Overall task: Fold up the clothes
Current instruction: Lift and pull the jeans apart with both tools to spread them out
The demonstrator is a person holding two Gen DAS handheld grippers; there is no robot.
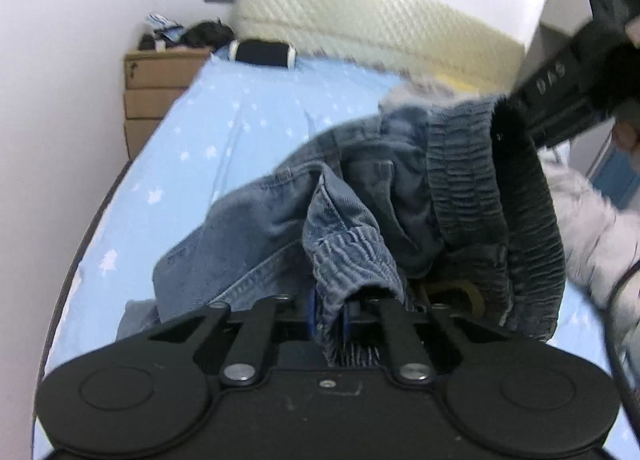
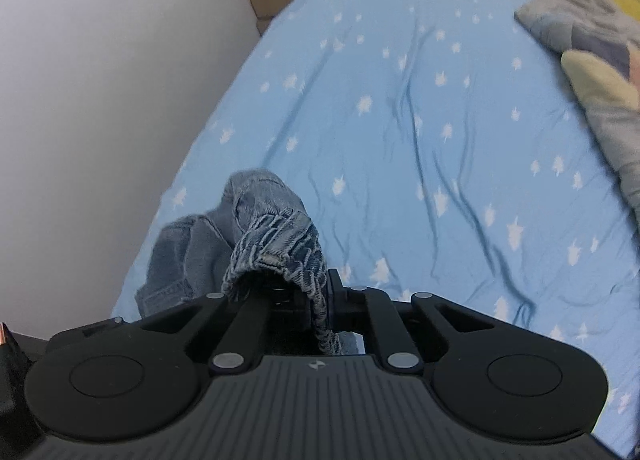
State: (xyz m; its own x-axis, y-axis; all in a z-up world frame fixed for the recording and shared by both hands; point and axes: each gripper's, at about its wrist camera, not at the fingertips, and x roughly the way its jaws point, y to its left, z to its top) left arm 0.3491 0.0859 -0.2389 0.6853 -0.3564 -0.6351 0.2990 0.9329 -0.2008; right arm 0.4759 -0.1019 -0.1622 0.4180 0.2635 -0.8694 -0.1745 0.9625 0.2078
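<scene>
A pair of blue denim jeans (image 1: 280, 195) with a gathered elastic waistband hangs between both grippers above the blue star-print bed sheet (image 1: 224, 119). My left gripper (image 1: 344, 312) is shut on a fold of the waistband. My right gripper (image 2: 316, 300) is shut on another part of the waistband (image 2: 280, 248), and the rest of the jeans hangs down to its left. In the left wrist view the right gripper's black body (image 1: 568, 71) shows at the upper right, with the waistband stretched toward it.
The bed sheet (image 2: 400, 119) stretches ahead with a white wall on the left. Cardboard boxes (image 1: 156, 95) stand beyond the bed's far left corner. A black roll (image 1: 262, 52) and a cream mattress (image 1: 360, 27) lie at the head. Grey clothes (image 2: 592, 39) lie at the right.
</scene>
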